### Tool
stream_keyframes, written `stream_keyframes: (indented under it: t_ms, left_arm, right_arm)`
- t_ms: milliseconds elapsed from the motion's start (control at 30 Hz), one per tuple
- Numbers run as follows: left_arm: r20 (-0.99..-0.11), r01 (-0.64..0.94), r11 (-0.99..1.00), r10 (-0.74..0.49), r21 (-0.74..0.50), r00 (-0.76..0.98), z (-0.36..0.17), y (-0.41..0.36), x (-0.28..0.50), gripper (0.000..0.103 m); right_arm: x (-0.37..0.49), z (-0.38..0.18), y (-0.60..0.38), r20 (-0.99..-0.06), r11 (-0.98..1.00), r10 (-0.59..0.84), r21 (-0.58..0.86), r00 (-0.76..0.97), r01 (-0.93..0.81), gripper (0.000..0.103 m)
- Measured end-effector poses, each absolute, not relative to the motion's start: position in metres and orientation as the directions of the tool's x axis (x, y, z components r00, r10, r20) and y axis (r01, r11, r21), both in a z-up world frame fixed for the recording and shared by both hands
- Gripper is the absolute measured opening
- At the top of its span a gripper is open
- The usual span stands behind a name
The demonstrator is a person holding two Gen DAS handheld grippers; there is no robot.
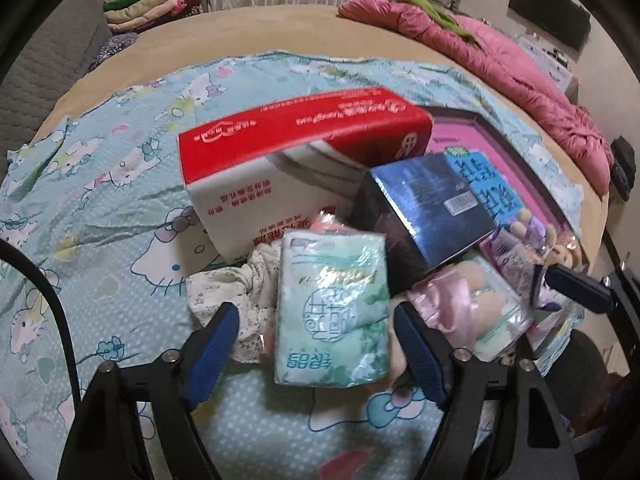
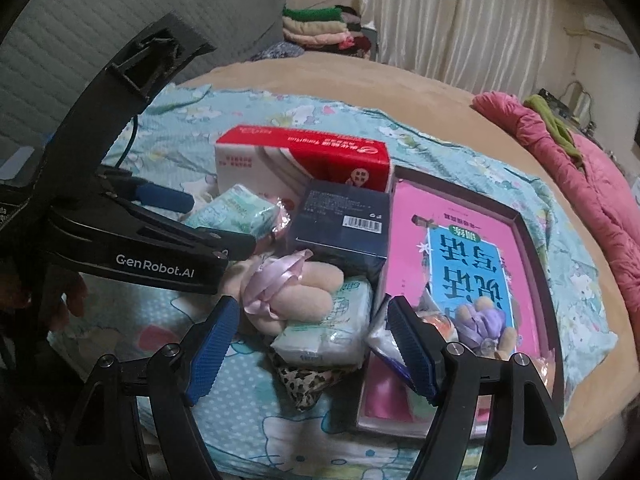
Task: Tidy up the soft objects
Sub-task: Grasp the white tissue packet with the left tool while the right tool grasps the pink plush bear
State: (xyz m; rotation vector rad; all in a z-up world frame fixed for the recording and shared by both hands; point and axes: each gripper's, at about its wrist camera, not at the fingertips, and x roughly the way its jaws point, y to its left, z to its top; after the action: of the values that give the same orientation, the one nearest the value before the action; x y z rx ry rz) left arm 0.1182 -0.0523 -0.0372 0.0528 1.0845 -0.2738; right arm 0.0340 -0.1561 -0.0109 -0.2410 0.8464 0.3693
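Both grippers spread wide, gripping nothing, over the bed's near-edge pile.
Left gripper [image 1: 316, 344] straddles the green tissue pack [image 1: 332, 312]; closing could snag the floral cloth [image 1: 236, 296] beside it.
Right gripper [image 2: 314, 344] risks nudging the plush toy [image 2: 296, 288].

Left gripper [image 1: 316, 344] hangs over the pile on the bed [image 1: 100, 208] — blue fingers [image 1: 214, 344] spread wide, a pale green tissue pack [image 1: 334, 312] lying between them, pads not touching it. Behind sits a red-and-white tissue box [image 1: 288, 152], beside it a dark blue box [image 1: 432, 208] — and floral cloth [image 1: 236, 292] bunched at the left finger.
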Motion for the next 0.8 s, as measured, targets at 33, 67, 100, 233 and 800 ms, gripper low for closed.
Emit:
stream_keyframes:
  t_ms: [33,67,100,233,800]
  left_arm:
    - [-0.883,0.249,0.965,-0.188,-0.085,0.429,-0.039,-0.051,0.119,0.072]
    - [-0.888,0.249,0.965,-0.182,-0.079,0.423,-0.041,-0.05,0.119,0.068]
    - [-0.892,0.252,0.965,-0.182,-0.079,0.415,-0.043,-0.048,0.12,0.066]
    - [-0.887,0.248,0.96,-0.223,-0.129,0.405,-0.046,-0.034,0.121,0.052]
    - [-0.823,0.234,0.917,-0.393,-0.322,0.409,-0.034,0.01,0.114,0.049]
  right_arm:
    - [0.036,-0.013,-0.153,-0.769,0.903,0.222,-0.07,0.6,-0.424,0.078]
    - [0.038,-0.016,-0.149,-0.774,0.895,0.219,-0.083,0.594,-0.438,0.078]
    - [0.039,-0.019,-0.144,-0.778,0.884,0.216,-0.101,0.59,-0.456,0.078]
    - [0.043,-0.03,-0.127,-0.794,0.836,0.209,-0.158,0.571,-0.525,0.078]
    - [0.052,-0.076,-0.075,-0.78,0.609,0.035,-0.478,0.625,-0.632,0.071]
